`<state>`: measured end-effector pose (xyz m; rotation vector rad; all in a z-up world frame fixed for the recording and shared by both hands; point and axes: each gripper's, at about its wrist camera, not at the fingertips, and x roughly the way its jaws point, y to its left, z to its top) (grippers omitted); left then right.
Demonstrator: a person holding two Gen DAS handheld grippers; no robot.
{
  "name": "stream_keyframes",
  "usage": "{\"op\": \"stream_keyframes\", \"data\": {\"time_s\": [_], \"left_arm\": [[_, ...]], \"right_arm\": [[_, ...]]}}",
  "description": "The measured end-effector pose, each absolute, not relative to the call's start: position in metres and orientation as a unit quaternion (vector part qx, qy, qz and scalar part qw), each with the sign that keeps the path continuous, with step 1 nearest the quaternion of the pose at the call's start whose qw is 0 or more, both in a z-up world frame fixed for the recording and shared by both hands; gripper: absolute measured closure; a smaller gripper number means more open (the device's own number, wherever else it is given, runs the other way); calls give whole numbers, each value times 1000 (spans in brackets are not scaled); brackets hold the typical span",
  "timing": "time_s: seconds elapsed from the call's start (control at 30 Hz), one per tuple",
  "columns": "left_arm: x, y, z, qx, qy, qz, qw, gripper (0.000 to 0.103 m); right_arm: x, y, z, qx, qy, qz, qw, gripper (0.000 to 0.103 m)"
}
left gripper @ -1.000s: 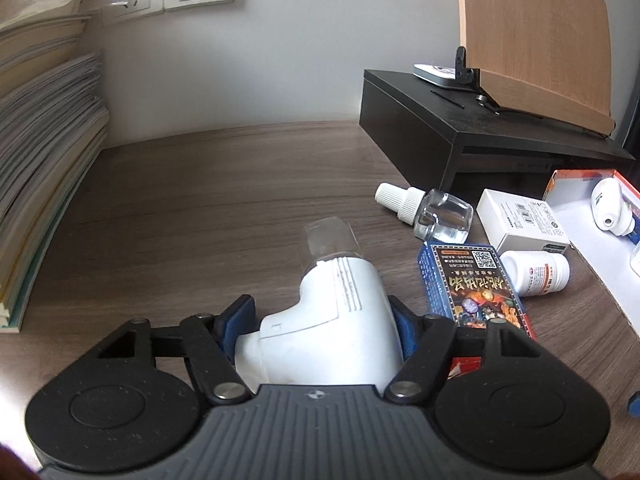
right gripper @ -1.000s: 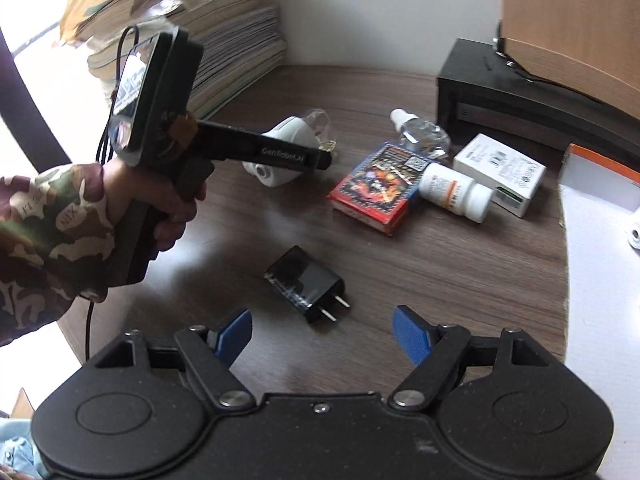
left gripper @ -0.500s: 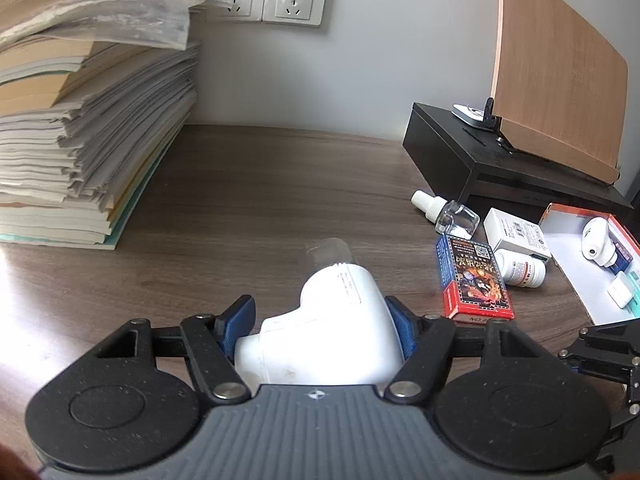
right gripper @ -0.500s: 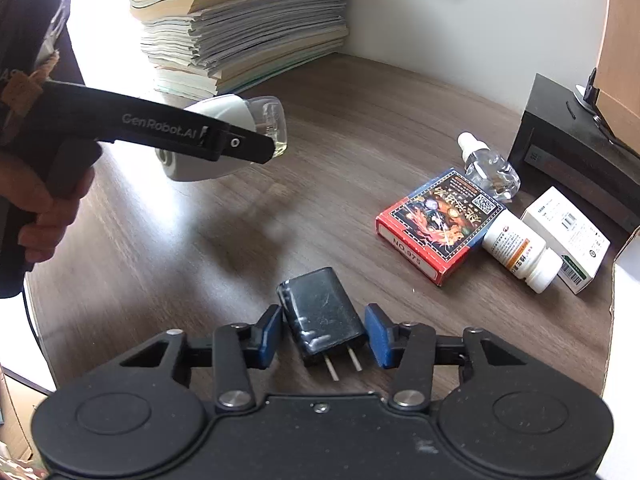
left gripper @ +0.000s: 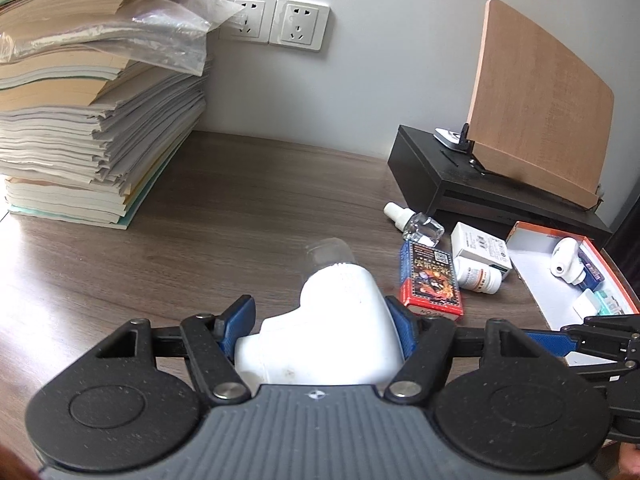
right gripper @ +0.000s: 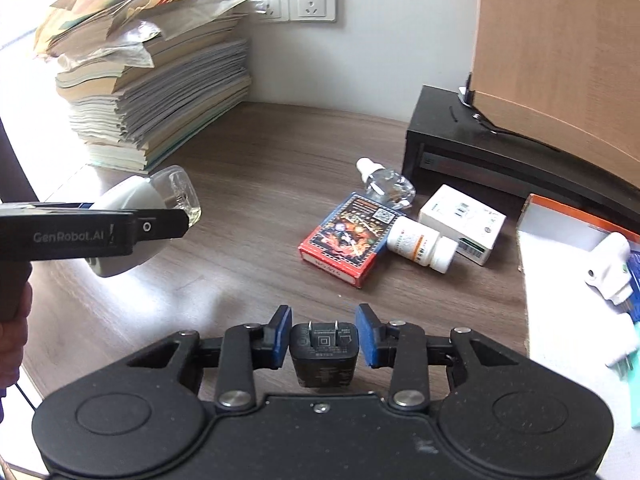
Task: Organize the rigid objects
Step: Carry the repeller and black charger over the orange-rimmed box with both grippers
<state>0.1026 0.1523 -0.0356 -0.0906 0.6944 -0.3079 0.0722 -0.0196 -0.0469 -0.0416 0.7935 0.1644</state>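
The right claw (right gripper: 323,338) has just been closing, and its blue pads now clamp the black plug adapter (right gripper: 323,354) from either side; a second ago that adapter lay flat on the worktop (right gripper: 248,168) ahead of wide-open jaws, and now it sits between them with its two prongs pointing forward, apparently lifted clear of the wood. The left claw (left gripper: 320,320) stays clamped on the white plug-in device (left gripper: 340,328) with the clear bottle at its nose, and it has come up and away from the clutter, so the view takes in far more of the worktop and the paper stack (left gripper: 92,120) than it did a second ago. From the right wrist view this device (right gripper: 132,216) hangs in the air above the wood, well apart from the remaining items. Those still lie loose near the black riser (right gripper: 500,152): the red card box (right gripper: 348,236), the white pill bottle (right gripper: 420,244), the small white carton (right gripper: 460,220) and the clear dropper bottle (right gripper: 384,180). The orange-rimmed tray (left gripper: 532,236) at the right already holds a few things. With both claws loaded, the sensible next step seems to be carrying each piece over to that tray; four items would then remain to be gathered.
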Motion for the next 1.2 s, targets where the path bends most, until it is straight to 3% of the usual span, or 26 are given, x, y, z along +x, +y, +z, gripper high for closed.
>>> {"op": "stream_keyframes", "data": {"time_s": [0.47, 1.2], "left_arm": [[50, 89, -13, -69, 326, -172, 927, 32], [-2, -95, 1, -33, 326, -250, 911, 32]], "right_arm": [[15, -100, -6, 6, 337, 31, 941, 59], [-74, -283, 19, 60, 298, -79, 949, 59]]}}
